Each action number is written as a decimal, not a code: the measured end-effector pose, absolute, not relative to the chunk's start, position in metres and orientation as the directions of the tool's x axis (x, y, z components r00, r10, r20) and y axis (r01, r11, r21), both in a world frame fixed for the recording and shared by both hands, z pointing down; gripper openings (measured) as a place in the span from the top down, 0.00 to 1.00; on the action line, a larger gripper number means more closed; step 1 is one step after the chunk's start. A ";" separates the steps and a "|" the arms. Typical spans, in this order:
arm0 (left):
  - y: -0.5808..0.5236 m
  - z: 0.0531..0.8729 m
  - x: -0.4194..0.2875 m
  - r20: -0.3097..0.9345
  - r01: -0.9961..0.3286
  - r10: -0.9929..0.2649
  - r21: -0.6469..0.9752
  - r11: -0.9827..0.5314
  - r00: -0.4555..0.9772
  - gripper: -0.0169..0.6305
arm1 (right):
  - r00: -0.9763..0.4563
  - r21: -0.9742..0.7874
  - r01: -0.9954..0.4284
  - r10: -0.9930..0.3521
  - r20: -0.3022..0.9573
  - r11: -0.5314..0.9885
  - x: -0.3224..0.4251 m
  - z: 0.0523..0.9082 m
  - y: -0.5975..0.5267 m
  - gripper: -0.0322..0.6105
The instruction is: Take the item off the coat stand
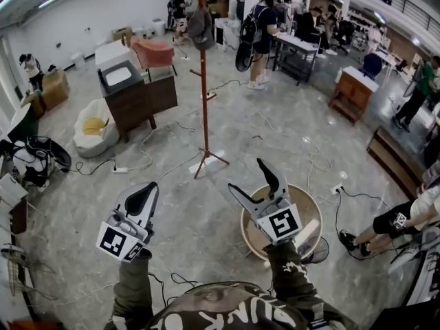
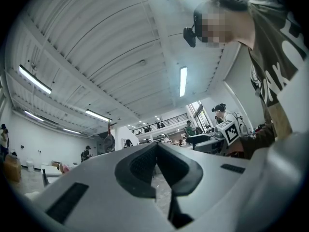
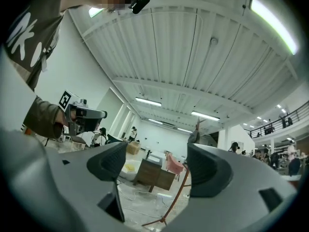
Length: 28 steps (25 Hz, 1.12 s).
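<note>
Entry one, my left gripper [image 1: 148, 190]: jaws pressed together with nothing between them, held low at the left. Entry two, my right gripper [image 1: 251, 179]: jaws standing well apart and empty, with a round tub [image 1: 313, 201] on the floor behind it. Entry three, the dark cap [image 1: 201, 27]: hanging near the top of the red-brown coat stand [image 1: 204, 102], across the floor ahead and well apart from both grippers.
</note>
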<state>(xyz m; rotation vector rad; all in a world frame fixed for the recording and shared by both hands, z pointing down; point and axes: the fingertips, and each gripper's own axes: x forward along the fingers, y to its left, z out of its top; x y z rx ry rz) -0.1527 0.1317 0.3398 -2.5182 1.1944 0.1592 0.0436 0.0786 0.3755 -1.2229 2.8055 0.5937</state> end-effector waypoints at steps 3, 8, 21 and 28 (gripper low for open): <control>0.132 0.341 -0.145 -0.239 -0.770 -0.734 -0.264 -0.580 0.635 0.97 | -0.709 0.357 -0.694 -0.680 -0.187 0.625 0.047 0.371 0.079 0.16; 0.131 0.341 -0.127 -0.226 -0.776 -0.746 -0.269 -0.570 0.626 0.97 | -0.715 0.371 -0.687 -0.672 -0.194 0.624 0.063 0.368 0.075 0.08; 0.125 0.358 -0.094 -0.179 -0.785 -0.770 -0.257 -0.565 0.613 0.97 | -0.723 0.358 -0.681 -0.662 -0.197 0.638 0.096 0.375 0.057 0.08; 0.076 0.371 -0.103 -0.179 -0.785 -0.769 -0.238 -0.571 0.614 0.97 | -0.714 0.352 -0.690 -0.675 -0.186 0.632 0.093 0.385 0.011 0.08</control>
